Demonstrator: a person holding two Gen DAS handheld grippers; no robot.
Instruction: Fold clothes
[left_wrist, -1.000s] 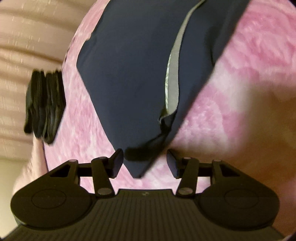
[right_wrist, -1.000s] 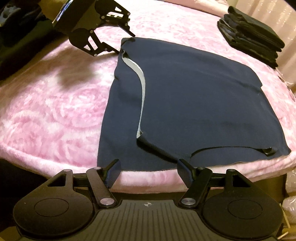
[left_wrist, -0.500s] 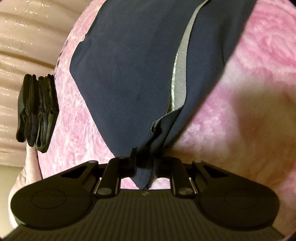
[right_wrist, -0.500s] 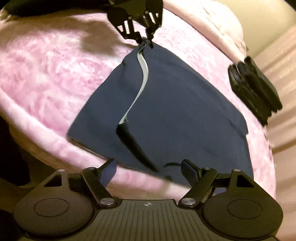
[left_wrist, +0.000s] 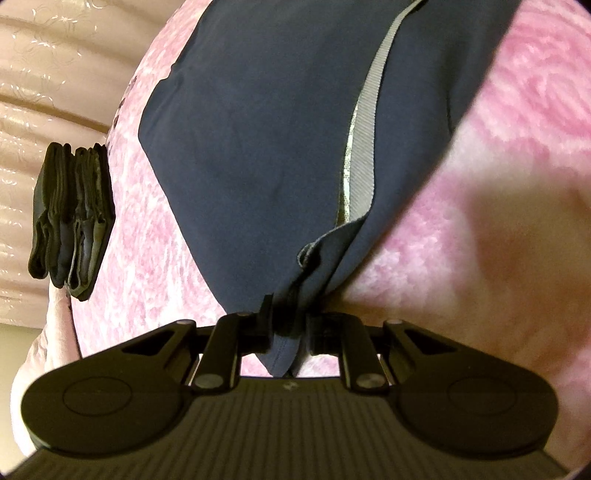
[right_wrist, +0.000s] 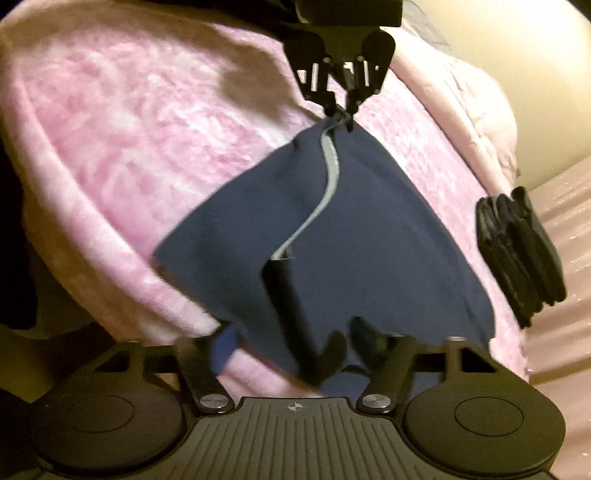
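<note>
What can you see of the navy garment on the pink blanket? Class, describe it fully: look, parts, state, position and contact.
The navy garment is dark blue, smooth, thin-looking fabric, spread mostly flat on the pink blanket. A grey band runs along an inner edge, and one dark flap is rolled over near its middle. The left gripper is shut on one corner, pulling it up off the blanket. The right gripper is open at the near edge, which overhangs the blanket's rim.

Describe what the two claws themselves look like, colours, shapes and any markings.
Both are matte black. The left claw and right claw each have two slim linkage fingers on silver pivot pins, flanked by round discs with embossed circles. The ribbed dark base carries a small round white mark in the centre. No cables or sleeves are visible.
</note>
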